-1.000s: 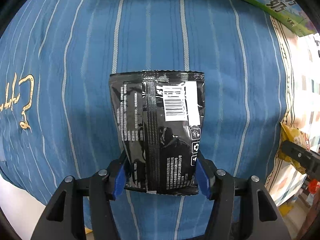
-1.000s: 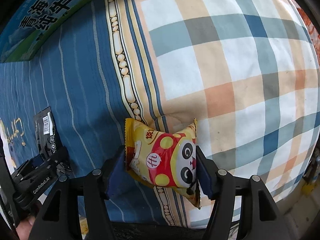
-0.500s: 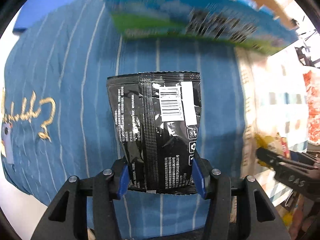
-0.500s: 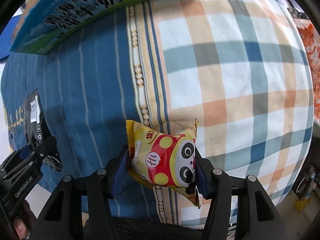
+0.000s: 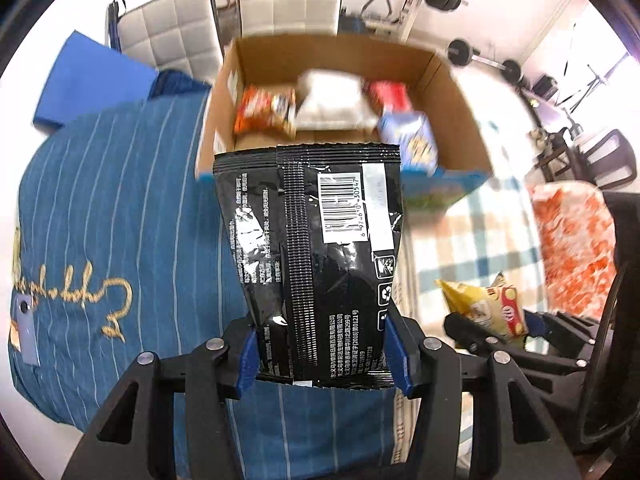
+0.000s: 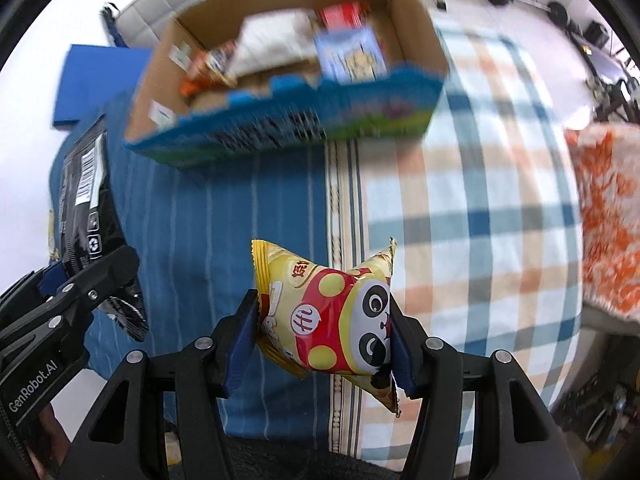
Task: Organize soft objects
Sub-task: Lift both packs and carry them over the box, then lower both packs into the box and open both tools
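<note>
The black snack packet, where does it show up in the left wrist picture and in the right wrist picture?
Left wrist view: the black snack packet fills the centre, clamped between the left gripper's blue pads.
Right wrist view: it is at the far left edge, seen side-on, in that same gripper.
Shared landmark: the open cardboard box of snacks, beyond the packet in both views.

Open-topped cardboard box ahead, snack packs filling its far end

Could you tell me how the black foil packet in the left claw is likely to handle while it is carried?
The black foil packet stands upright above the left claw, so probably fairly stiff and light. Its glossy film may slip. It looks puffed, so squeezing harder might crush it.
</note>
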### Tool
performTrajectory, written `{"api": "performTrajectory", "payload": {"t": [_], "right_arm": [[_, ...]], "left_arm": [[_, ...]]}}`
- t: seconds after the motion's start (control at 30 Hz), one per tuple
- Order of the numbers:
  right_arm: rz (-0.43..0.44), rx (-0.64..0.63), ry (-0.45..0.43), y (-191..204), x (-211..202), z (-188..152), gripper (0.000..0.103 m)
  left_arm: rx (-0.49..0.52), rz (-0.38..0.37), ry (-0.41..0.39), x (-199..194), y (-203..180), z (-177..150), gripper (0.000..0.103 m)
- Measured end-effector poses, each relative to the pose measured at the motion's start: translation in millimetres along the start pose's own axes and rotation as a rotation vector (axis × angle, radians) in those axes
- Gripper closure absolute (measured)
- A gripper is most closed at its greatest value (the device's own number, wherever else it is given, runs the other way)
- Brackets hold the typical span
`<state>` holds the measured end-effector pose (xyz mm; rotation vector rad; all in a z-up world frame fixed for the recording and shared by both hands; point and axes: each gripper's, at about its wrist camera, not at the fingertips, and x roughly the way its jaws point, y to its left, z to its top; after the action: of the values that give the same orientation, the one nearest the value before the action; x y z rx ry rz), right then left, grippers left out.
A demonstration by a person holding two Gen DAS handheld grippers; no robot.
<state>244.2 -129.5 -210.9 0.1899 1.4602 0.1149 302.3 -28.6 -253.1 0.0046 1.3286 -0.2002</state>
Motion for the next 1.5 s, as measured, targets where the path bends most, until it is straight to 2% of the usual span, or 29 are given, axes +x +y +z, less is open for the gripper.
{"api": "performTrajectory", "payload": {"t": [0.27, 0.4, 0.53, 0.63, 0.73, 1.0, 1.33, 1.5], "right_arm": [[0.027, -0.036, -0.111, 17.0, -45.8, 44.9, 0.044], [0.032, -0.054, -0.148, 22.6, -50.0, 75.9, 0.044], [0.029, -0.071, -0.164, 27.5, -44.5, 109.6, 0.044], [0.028, -0.08, -0.166, 28.9, -33.7, 136.1, 0.044], [0.035, -0.077, -0.151, 29.1, -15.3, 159.2, 0.044], [0.058, -0.02, -0.059, 22.2, 67.9, 207.8, 0.044], [0.111, -0.039, 0.047, 30.5, 139.0, 227.1, 0.043], [0.122, -0.031, 0.094, 31.1, 161.0, 231.9, 0.04]], "left_arm": [[0.041, -0.005, -0.13, -53.0, -4.1, 36.2, 0.054], [0.048, -0.023, -0.16, -61.3, 2.3, 66.7, 0.054], [0.04, -0.058, -0.157, -58.2, 13.3, 98.1, 0.054], [0.023, -0.076, -0.119, -42.0, 24.0, 123.2, 0.054], [-0.006, -0.108, -0.04, -10.9, 37.0, 143.9, 0.054], [-0.074, -0.168, 0.234, 97.9, 65.4, 179.3, 0.054], [-0.082, -0.153, 0.423, 181.2, 67.1, 184.0, 0.053], [-0.104, -0.155, 0.457, 196.6, 68.1, 180.4, 0.051]]}}
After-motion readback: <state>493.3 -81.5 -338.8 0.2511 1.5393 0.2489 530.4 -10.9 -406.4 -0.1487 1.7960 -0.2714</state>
